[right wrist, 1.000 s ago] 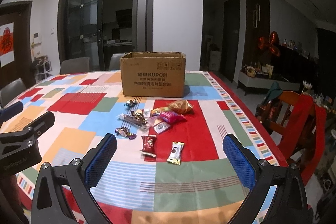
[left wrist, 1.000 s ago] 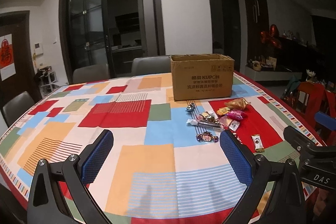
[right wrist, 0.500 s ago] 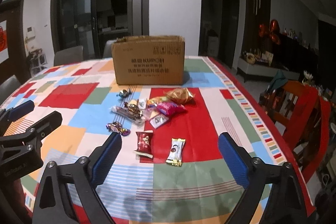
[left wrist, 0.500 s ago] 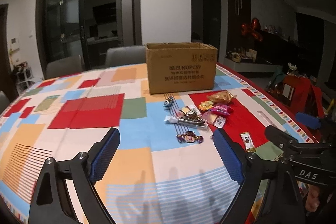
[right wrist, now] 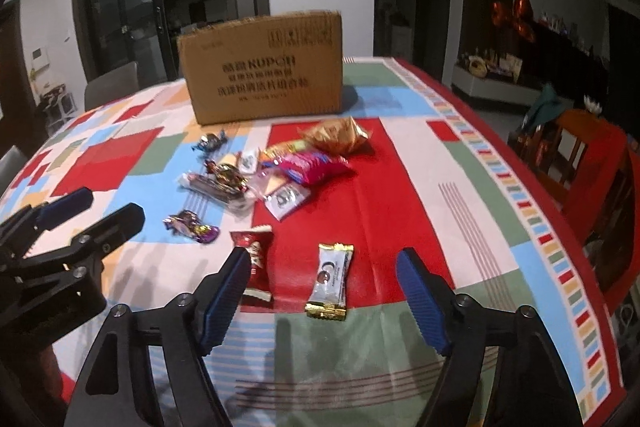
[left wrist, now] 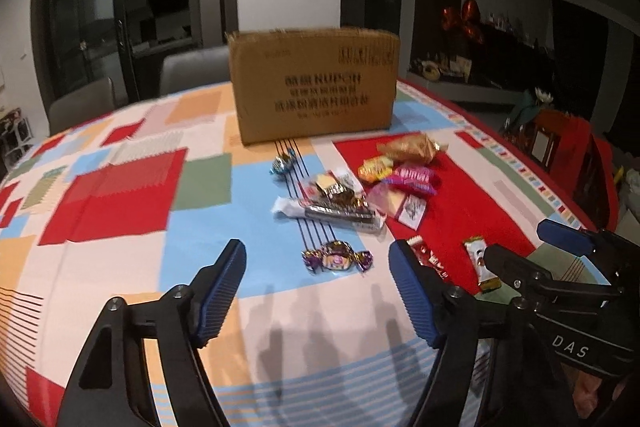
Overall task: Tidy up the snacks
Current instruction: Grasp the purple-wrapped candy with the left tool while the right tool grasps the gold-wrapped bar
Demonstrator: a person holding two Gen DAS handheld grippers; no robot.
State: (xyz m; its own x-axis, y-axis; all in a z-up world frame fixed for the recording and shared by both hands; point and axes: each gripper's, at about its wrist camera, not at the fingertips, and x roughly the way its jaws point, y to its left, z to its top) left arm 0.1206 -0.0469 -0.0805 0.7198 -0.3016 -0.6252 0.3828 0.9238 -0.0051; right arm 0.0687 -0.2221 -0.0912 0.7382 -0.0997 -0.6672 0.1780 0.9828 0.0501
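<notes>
Several wrapped snacks lie in front of a brown cardboard box [left wrist: 314, 85] [right wrist: 262, 71] on the patterned tablecloth. My left gripper [left wrist: 318, 269] hovers over a purple twist-wrapped candy [left wrist: 336, 259], which lies between its blue pads; the jaws are closing and touch nothing. My right gripper [right wrist: 322, 277] hangs over a silver-and-gold packet [right wrist: 330, 281], jaws closing around it without contact. A red packet [right wrist: 256, 263] lies by its left pad. The pile holds a pink packet [right wrist: 316, 167], a golden bag [right wrist: 338, 135] and a long clear-wrapped bar [left wrist: 330, 213].
The table [left wrist: 120, 267] has a rounded edge close to both grippers. A red wooden chair [right wrist: 592, 163] stands at the right. Grey chairs [left wrist: 192, 71] sit behind the box. My right gripper's body [left wrist: 568, 291] shows at the right of the left wrist view.
Both grippers have dropped toward the table and come nearer to the snacks, tilting downward. Their jaws have narrowed. The purple candy and the silver packet now lie between the pads.
</notes>
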